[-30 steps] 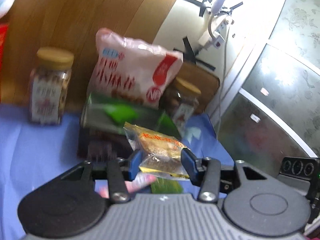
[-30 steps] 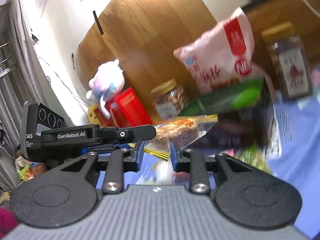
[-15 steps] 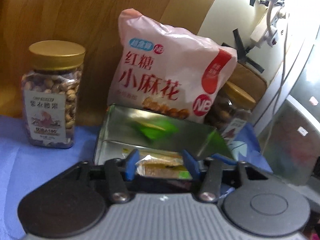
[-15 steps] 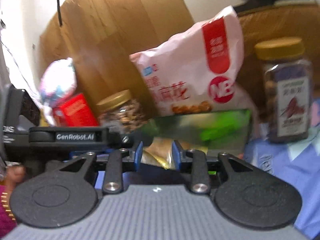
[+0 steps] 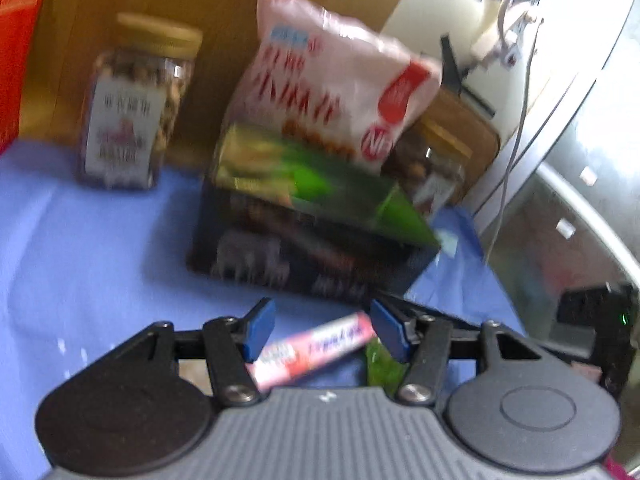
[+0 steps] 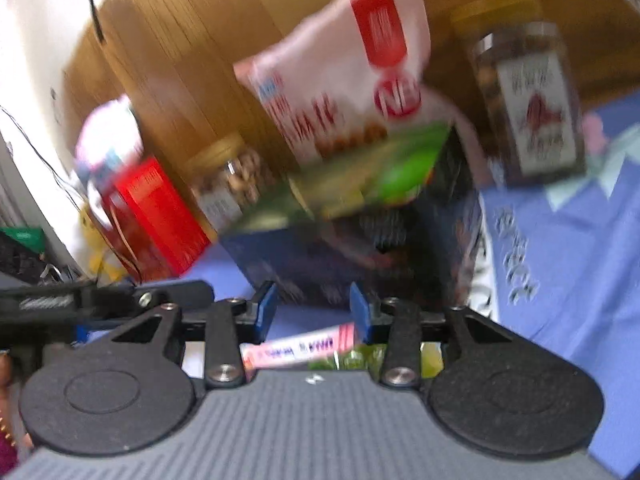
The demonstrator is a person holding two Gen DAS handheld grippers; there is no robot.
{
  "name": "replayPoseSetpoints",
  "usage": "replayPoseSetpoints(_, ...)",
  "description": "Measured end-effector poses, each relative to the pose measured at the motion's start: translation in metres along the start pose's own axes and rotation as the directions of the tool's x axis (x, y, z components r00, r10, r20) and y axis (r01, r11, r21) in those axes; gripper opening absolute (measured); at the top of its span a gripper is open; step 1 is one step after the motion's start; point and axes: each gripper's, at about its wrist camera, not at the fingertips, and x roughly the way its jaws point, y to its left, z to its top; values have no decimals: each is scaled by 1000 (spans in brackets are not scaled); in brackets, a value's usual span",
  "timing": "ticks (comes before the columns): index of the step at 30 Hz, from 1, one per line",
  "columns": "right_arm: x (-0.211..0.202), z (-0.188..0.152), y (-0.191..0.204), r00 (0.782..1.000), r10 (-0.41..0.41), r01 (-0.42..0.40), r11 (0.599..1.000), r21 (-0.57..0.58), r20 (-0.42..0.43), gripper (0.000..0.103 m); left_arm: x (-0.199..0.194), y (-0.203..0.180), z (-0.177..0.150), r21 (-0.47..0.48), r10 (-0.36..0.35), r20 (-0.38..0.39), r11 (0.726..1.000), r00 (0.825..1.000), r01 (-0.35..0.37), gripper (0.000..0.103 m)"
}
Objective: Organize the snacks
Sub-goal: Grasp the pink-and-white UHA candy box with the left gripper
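A blue cloth (image 5: 88,248) covers the surface. Behind its far edge leans a wooden board (image 5: 216,4). Past the right edge stands a frosted glass door (image 5: 576,184), a white cable (image 5: 520,120) hanging before it. A plush toy (image 6: 108,140), blurred, sits at the far left corner.

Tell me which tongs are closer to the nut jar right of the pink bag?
Right. The right tongs are just left of the jar; the left tongs lie farther left.

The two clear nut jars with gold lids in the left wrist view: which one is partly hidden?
The right clear nut jar with gold lid: the pink snack bag covers part of it. The left jar stands fully visible.
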Motion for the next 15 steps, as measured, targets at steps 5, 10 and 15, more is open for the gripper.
replayPoseSetpoints(5, 10, -12, 3, 997, -52, 50, 998, -40, -51, 38, 0, -4, -14, 32, 75, -21, 997, 997, -74, 55)
replayPoseSetpoints(10, -2, -28, 16, 994, -26, 17, 996, -83, -104, 39, -15, 1, -24, 7, 82, -24, 997, 996, -81, 60)
replayPoseSetpoints(15, -23, -55, 32, 989, 14, -39, 985, -169, -148, 41, -20, 3, -45, -16, 39, -79, 999, 996, -40, 60)
